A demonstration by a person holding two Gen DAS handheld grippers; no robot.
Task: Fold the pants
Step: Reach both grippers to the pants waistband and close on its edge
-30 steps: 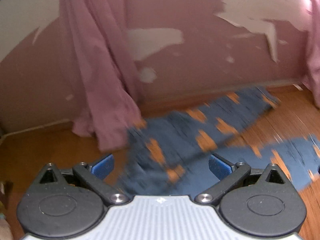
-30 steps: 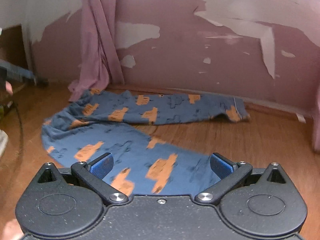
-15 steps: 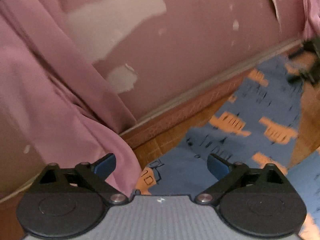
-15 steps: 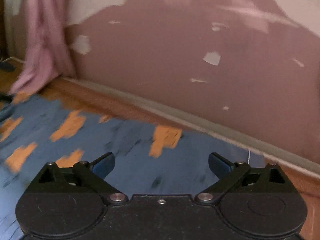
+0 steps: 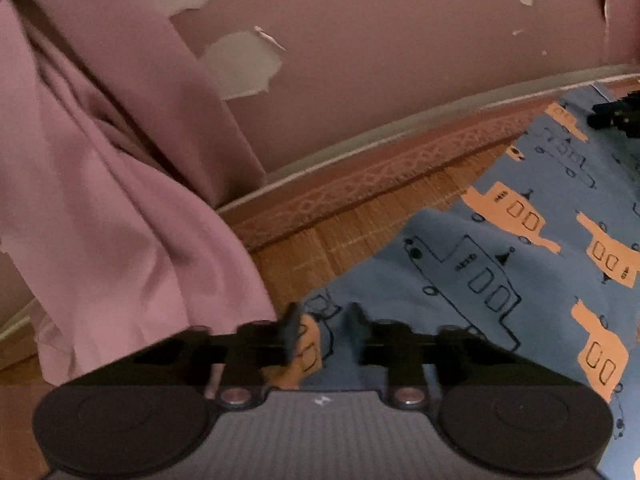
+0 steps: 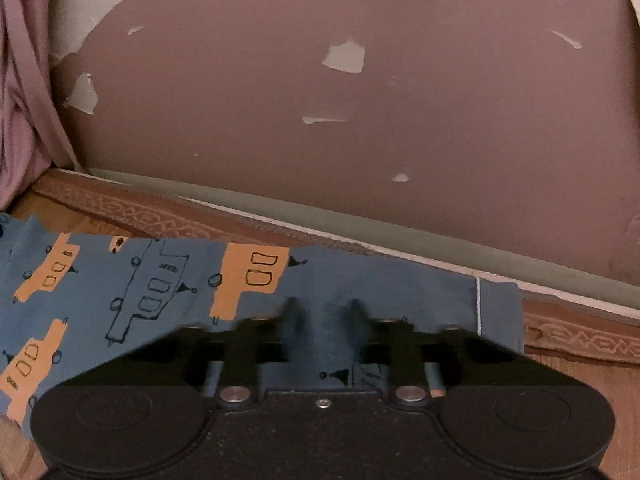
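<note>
The left claw is pinching the blue pants near the pink curtain. The right claw is pinching the pants by the end with the white stitch line. The pants are lying flat on the wooden floor, next to the peeling wall.

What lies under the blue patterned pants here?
The blue pants with orange bus prints lie on a wooden floor, bare beside them. The left gripper and right gripper hide the cloth nearest them.
</note>
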